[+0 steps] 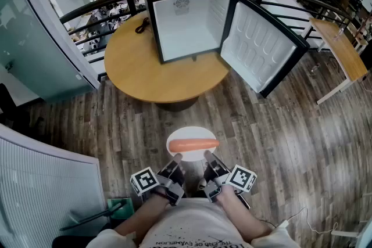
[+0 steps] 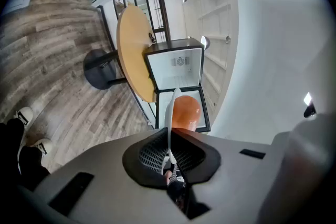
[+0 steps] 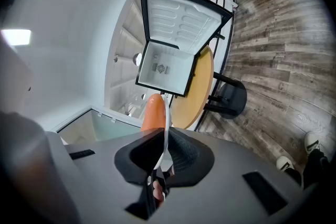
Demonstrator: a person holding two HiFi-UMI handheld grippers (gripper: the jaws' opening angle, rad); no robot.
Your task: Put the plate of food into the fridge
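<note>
A white plate [image 1: 187, 139] with an orange carrot [image 1: 194, 144] on it hangs above the wooden floor, close in front of me. My left gripper [image 1: 176, 158] is shut on the plate's near left rim, my right gripper [image 1: 207, 157] shut on its near right rim. In the left gripper view the plate [image 2: 170, 113] shows edge-on between the pads, the carrot [image 2: 185, 112] beside it. The right gripper view shows the same plate [image 3: 167, 128] and carrot [image 3: 153, 113]. The small black fridge [image 1: 189, 23] stands on the round table ahead, its door [image 1: 263, 46] swung open to the right, its inside empty.
The round wooden table [image 1: 139, 69] stands between me and a black railing [image 1: 99, 20]. A black cable [image 1: 142, 25] lies on the table left of the fridge. A glass partition [image 1: 35, 38] runs along the left. A wooden desk [image 1: 340, 52] stands far right.
</note>
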